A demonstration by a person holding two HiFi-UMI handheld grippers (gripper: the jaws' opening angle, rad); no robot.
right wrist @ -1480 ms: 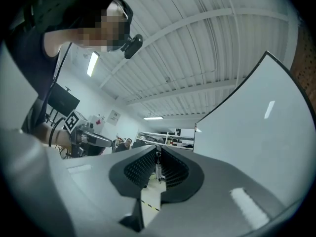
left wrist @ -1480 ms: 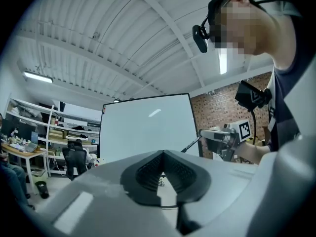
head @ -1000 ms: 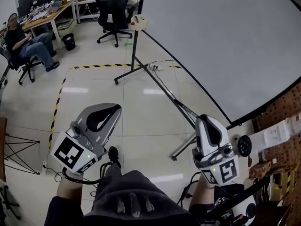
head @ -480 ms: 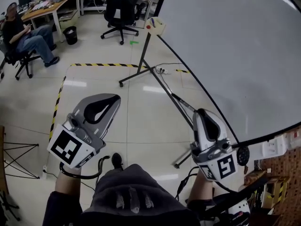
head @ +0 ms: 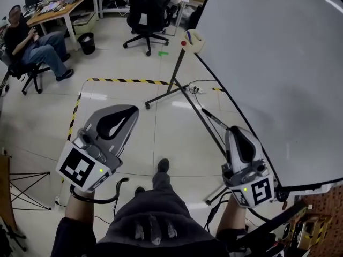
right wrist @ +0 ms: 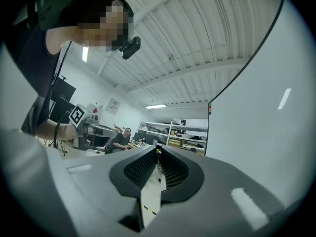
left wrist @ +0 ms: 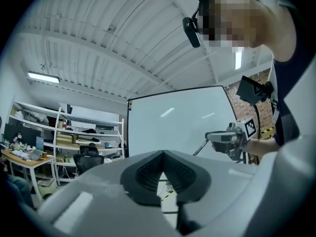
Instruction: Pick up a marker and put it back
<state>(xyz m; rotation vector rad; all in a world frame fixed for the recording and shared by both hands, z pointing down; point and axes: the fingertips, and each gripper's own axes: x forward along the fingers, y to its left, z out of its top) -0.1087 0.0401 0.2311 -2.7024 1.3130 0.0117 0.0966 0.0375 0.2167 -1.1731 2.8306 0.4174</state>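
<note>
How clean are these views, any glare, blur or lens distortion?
Head view: evenly lit and sharp; whiteboard edge bows from the lens, pale light patches on the floor. Left gripper view: strong fisheye, dark corners, light streaks reflected on the whiteboard. Right gripper view: same fisheye, one streak on the whiteboard.

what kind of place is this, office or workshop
Probably a lab-style workshop or shared office: a large whiteboard on a stand, a cluttered desk with an office chair nearby, and yellow-black hazard tape on the tiled floor.
</note>
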